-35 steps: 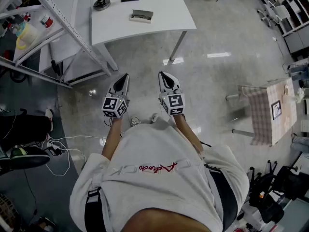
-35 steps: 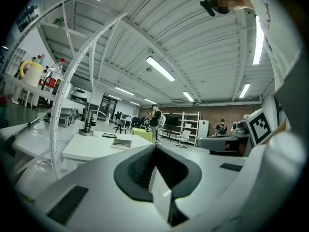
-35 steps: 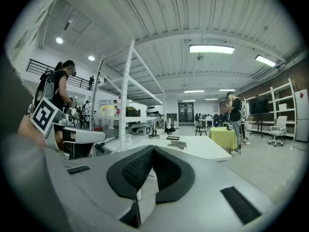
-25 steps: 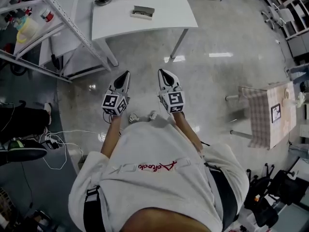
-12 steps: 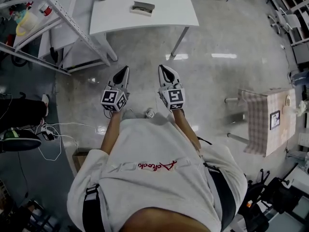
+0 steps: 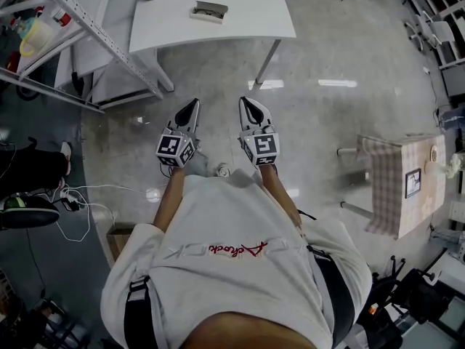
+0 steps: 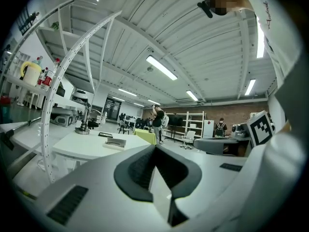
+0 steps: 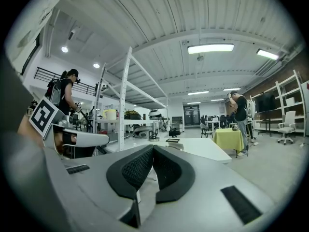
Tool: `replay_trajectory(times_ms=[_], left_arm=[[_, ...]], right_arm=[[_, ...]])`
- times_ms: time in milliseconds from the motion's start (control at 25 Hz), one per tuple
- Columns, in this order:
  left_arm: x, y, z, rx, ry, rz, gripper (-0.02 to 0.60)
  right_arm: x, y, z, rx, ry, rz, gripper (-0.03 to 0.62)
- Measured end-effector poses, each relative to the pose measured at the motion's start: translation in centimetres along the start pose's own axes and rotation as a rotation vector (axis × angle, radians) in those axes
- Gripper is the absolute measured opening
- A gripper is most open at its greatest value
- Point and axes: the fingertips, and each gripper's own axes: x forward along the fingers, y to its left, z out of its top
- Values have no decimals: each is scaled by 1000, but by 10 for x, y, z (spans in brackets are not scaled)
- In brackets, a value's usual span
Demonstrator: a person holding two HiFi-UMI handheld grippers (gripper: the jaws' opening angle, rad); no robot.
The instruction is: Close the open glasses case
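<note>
My left white claw (image 6: 190, 107) and right white claw (image 6: 249, 105): jaws pressed together, nothing held (both aimed at 12 o'clock). One grey open glasses case (image 6: 209, 10): on the white rectangular table (image 6: 247, 13), 12 o'clock, well apart from both.

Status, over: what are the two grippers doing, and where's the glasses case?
Left gripper, right gripper: shut, empty. Glasses case untouched on white table ahead. Only floor between.
</note>
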Motion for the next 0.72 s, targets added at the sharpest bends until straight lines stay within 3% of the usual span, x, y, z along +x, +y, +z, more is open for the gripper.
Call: replay_trajectory(times_ms=[720], left_arm=[[56, 30, 2, -12, -5, -11, 26]], right_arm=[[55, -22, -4, -18, 14, 31, 26]])
